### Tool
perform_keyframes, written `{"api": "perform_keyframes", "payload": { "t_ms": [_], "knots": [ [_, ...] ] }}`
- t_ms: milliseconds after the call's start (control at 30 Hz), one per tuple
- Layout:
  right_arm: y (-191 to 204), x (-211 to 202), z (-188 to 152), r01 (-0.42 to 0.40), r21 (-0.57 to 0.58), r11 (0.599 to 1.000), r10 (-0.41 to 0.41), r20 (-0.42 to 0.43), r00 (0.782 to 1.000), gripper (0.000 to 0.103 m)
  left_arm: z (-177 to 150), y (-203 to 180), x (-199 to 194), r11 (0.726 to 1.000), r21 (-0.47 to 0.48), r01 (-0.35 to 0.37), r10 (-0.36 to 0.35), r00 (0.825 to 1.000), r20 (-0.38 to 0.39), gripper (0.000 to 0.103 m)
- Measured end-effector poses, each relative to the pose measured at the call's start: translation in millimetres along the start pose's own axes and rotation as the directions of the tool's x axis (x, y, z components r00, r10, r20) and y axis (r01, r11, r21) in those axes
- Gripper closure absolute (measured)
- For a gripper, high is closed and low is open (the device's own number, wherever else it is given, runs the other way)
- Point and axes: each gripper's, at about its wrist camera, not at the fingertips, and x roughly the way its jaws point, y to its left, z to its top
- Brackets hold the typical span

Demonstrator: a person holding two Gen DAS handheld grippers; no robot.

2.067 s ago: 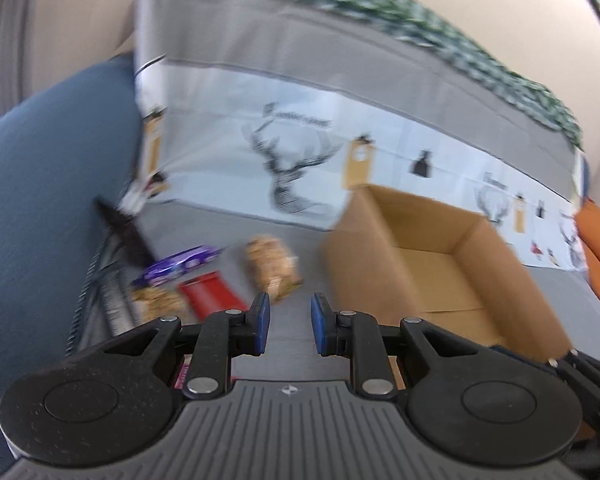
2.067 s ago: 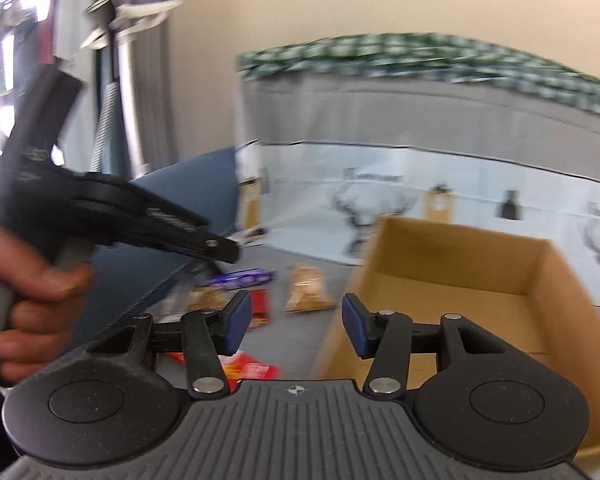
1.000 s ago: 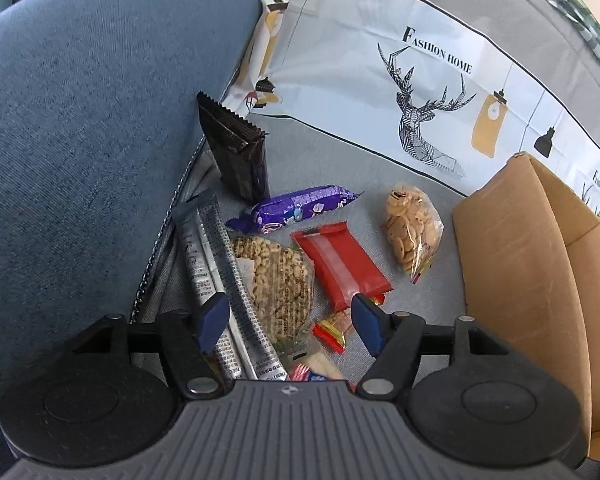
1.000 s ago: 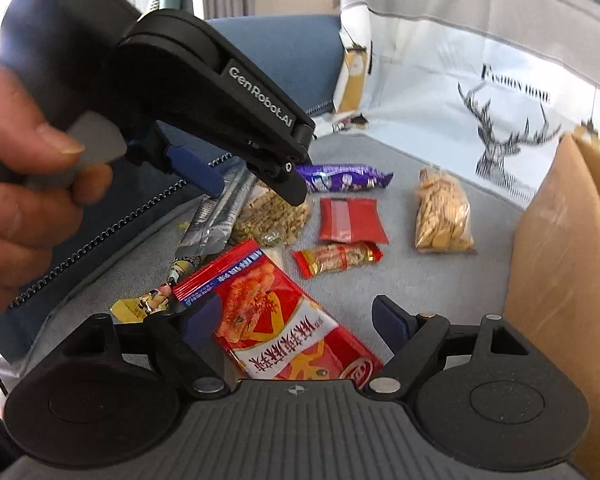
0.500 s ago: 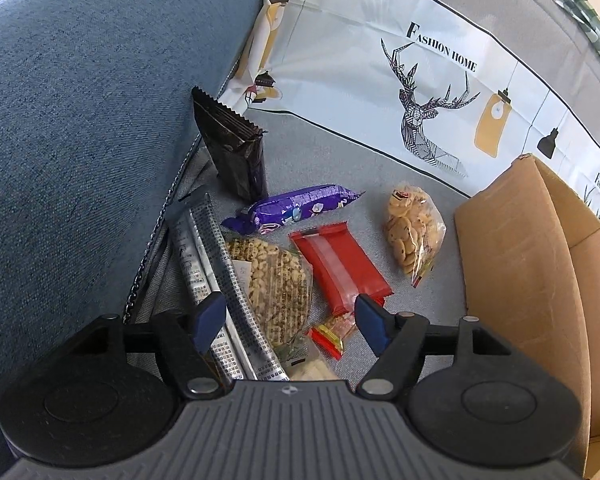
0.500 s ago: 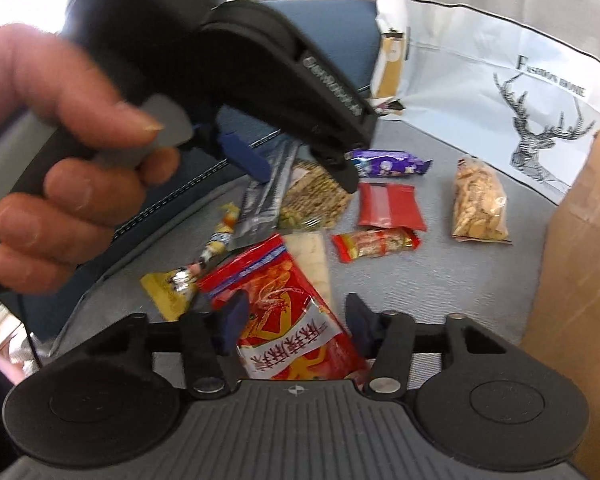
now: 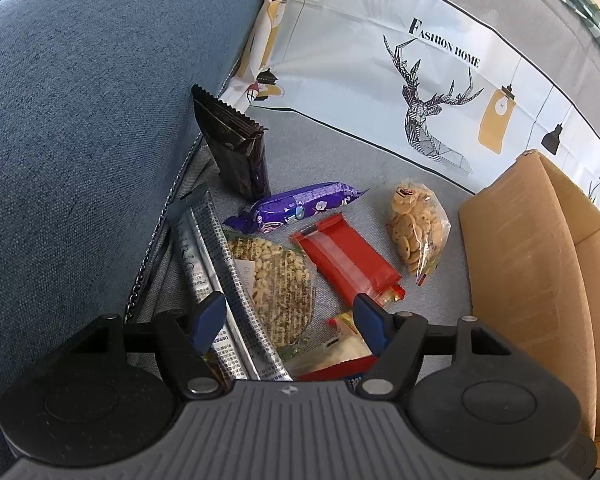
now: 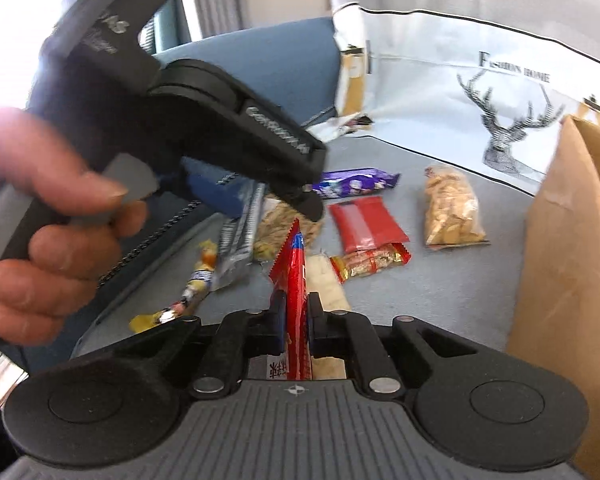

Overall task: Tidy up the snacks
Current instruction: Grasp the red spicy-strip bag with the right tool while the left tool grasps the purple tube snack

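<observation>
Pinching the red snack bag (image 8: pixel 296 280) edge-on, the right gripper (image 8: pixel 294 320) has just been closing and now has the flat packet squeezed between its pads, standing on its side. To do this step well, I would judge it best to lift straight up until the bag clears the pile, keep the squeeze firm because the film looks slick, then swing it over the near wall of the cardboard box (image 8: pixel 568 280) before letting go.

Seen edge-on, the bag is thin and glossy, red with a blue band near its saw-toothed top edge and printed characters low down. It sits to the left of the box, well apart from it. Farther from the box lie a peanut bag (image 7: pixel 276 280) and a silver packet (image 7: pixel 220 264); closer to it are a red packet (image 7: pixel 346 260) and a cookie bag (image 7: pixel 416 228). Over the pile hangs the left gripper (image 7: pixel 288 312), jaws spread and empty.
</observation>
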Motion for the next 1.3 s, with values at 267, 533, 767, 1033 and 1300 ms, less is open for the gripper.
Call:
{"api": "perform_keyframes", "payload": {
  "t_ms": [267,533,767,1033,1300],
  "knots": [
    [-2,6,0,0.012,-0.008,1.000,-0.013,-0.032,0.999,0.037,1,3,0,0.998,0.011,-0.059,0.059,0.998,0.011,0.063],
    [11,4,-3,-0.018,-0.092,0.996,0.016,-0.027,1.000,0.036,3,8,-3,0.997,-0.001,-0.075,0.075,0.997,0.014,0.087],
    [34,11,-17,-0.046,-0.259,0.965,0.021,-0.096,0.995,0.036,2,7,-5,0.998,-0.017,-0.065,0.065,0.998,0.008,0.067],
    [41,18,-27,-0.060,-0.337,0.939,0.005,-0.162,0.987,0.043,2,5,-3,0.997,-0.035,-0.071,0.072,0.997,0.000,0.057],
    [31,19,-22,-0.065,-0.276,0.959,0.024,-0.148,0.989,0.059,3,3,-11,0.992,-0.085,-0.092,0.093,0.996,0.013,0.056]
  ]
}}
